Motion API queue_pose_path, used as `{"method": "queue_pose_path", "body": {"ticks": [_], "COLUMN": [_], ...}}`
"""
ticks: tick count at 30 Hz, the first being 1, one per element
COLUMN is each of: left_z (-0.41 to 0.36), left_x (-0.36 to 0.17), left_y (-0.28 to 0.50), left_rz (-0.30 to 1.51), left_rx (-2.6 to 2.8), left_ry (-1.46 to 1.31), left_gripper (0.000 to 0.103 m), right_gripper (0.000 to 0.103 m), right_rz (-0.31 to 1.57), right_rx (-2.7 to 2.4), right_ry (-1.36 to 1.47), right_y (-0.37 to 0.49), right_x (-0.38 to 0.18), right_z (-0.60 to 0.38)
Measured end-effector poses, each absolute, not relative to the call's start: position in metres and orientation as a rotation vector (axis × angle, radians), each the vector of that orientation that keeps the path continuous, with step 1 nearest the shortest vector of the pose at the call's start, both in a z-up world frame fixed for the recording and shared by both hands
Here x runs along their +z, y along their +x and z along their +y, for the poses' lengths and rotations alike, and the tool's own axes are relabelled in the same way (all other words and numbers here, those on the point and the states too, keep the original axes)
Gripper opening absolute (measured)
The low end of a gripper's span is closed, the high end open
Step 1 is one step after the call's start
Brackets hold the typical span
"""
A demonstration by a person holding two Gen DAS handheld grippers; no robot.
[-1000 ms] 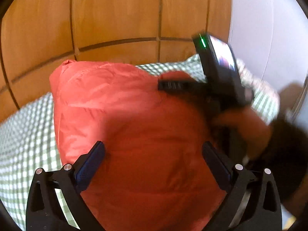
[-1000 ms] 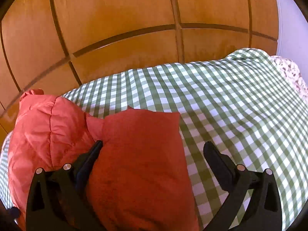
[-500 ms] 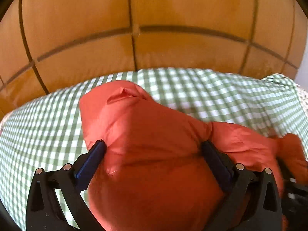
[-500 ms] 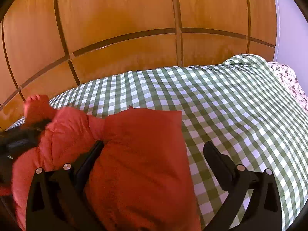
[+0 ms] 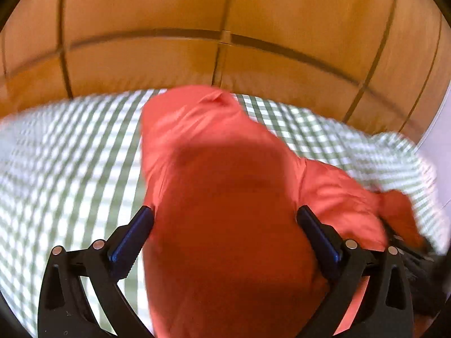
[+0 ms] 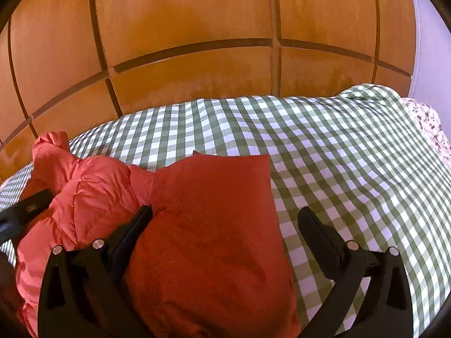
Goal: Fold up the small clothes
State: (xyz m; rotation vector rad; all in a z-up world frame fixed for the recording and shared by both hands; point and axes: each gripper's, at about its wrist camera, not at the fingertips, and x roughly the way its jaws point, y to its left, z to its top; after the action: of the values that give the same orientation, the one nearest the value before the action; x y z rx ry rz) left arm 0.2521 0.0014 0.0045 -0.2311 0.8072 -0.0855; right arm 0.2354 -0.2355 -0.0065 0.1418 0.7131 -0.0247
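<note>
Orange quilted cloth, a small padded jacket (image 5: 225,197), is lying on the green-checked bed (image 6: 324,146), bulging between the spread fingers of the left tool (image 5: 225,236); the right tool (image 6: 225,233), likewise gaping, is straddling its smoother folded part. Seemingly mid-fold: next, a tool must pinch an edge. Wooden wardrobe doors (image 6: 197,28) are standing beyond; nothing is blocking.
</note>
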Motion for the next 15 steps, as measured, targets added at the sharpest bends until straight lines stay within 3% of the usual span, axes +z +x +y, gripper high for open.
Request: {"method": "queue_pose_path", "body": {"ticks": [5, 15], "left_z": [0.040, 0.039], "left_x": [-0.009, -0.039], "left_y": [0.210, 0.175], "left_rz": [0.832, 0.930], "left_rx": [-0.167, -0.352], "left_ry": [-0.509, -0.635], "left_gripper": [0.100, 0.100], "right_gripper": [0.101, 0.101], "right_rz": [0.715, 0.843], "right_rx": [-0.035, 0.060], "right_ry": [0.139, 0.203], "right_y": [0.234, 0.224], "right_x": [-0.004, 0.013], "right_z": [-0.235, -0.252]}}
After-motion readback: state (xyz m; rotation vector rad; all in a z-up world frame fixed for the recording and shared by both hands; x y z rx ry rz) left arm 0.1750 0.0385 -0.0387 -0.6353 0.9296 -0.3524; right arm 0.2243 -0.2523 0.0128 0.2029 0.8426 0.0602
